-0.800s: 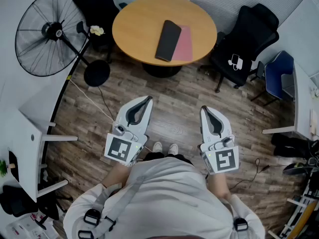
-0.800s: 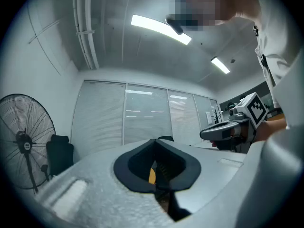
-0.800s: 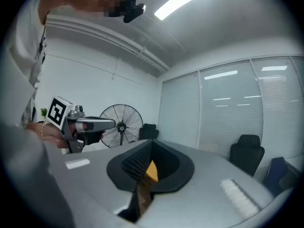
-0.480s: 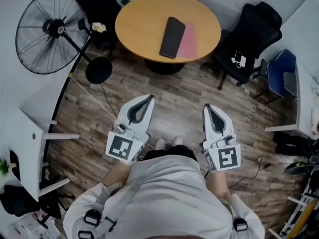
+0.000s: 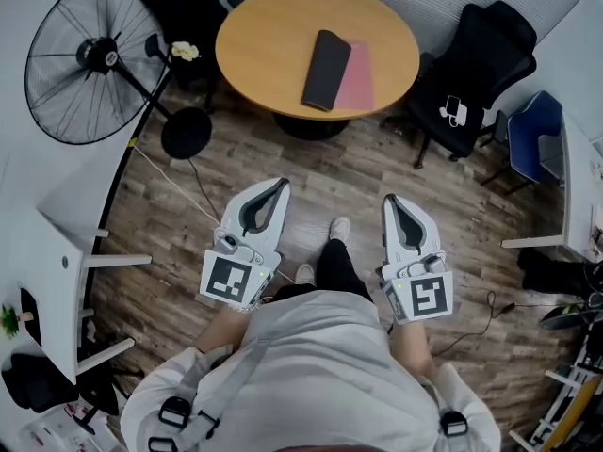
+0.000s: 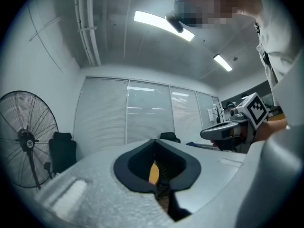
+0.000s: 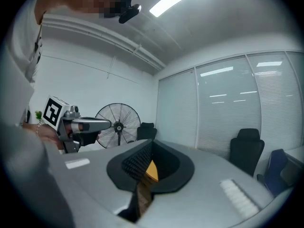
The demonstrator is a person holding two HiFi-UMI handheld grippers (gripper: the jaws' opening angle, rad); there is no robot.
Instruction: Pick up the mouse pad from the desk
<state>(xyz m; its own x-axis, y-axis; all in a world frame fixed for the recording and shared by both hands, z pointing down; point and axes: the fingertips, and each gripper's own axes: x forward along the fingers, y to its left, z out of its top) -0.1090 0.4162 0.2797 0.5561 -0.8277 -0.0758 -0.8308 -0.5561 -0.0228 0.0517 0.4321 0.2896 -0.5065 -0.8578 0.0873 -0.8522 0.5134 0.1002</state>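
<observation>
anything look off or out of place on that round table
Only a small thing: the black pad lies partly on top of the pink pad instead of flat on the round table, covering its left edge. Nothing looks spilled or damaged.

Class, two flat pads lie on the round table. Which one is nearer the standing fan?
The black pad: it lies on the side towards the fan, with the pink pad beside it, farther from the fan.

I note mouse pad (image 5: 325, 56) on worktop (image 5: 264, 36); fan (image 5: 89, 59) stands left of it, chair (image 5: 471, 64) right.
</observation>
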